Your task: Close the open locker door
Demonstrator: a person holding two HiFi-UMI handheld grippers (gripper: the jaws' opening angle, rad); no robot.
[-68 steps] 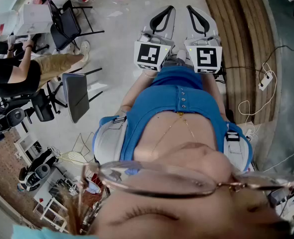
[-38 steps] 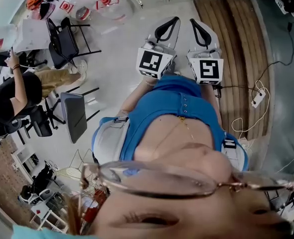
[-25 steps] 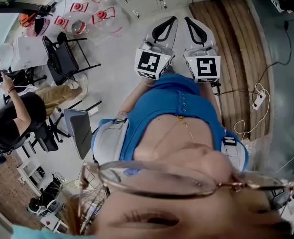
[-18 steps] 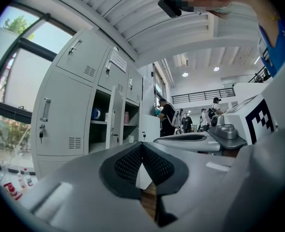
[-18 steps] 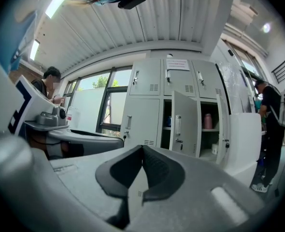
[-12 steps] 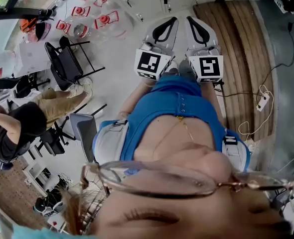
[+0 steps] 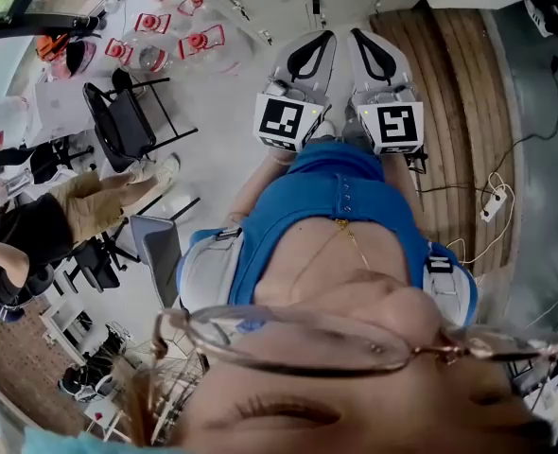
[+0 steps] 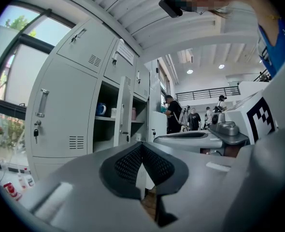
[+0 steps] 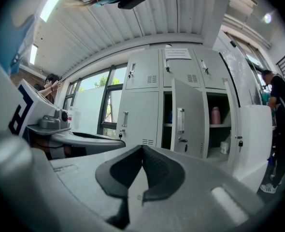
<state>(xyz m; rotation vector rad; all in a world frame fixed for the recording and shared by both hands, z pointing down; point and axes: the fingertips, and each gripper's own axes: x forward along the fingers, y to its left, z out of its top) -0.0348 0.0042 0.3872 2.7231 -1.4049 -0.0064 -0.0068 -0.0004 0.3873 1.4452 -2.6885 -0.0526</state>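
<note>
A bank of grey lockers (image 9: pixel 147 110) stands ahead. One locker door (image 9: pixel 186 124) hangs open, showing shelves with a pink bottle (image 9: pixel 215 115). The left gripper view has the same open door (image 8: pixel 124 117) edge-on, with a blue mug (image 8: pixel 101 109) on the shelf beside it. A second open white door (image 9: pixel 253 139) stands further right. My left gripper (image 8: pixel 141 146) and right gripper (image 9: pixel 142 149) are both shut and hold nothing, well short of the lockers. From the head view they sit side by side, left gripper (image 7: pixel 324 38) and right gripper (image 7: pixel 357 36), held close to my body.
Black folding chairs (image 7: pixel 118 112) and a seated person (image 7: pixel 33 225) are on the left. A wooden floor strip (image 7: pixel 449 112) with a power strip (image 7: pixel 495 201) runs on the right. Several people (image 8: pixel 174 112) stand beyond the lockers; one (image 9: pixel 280 124) is beside the white door.
The head view has swung toward the lockers, whose bases now show at the top edge. Both grippers keep the same side-by-side pose and stay shut.
</note>
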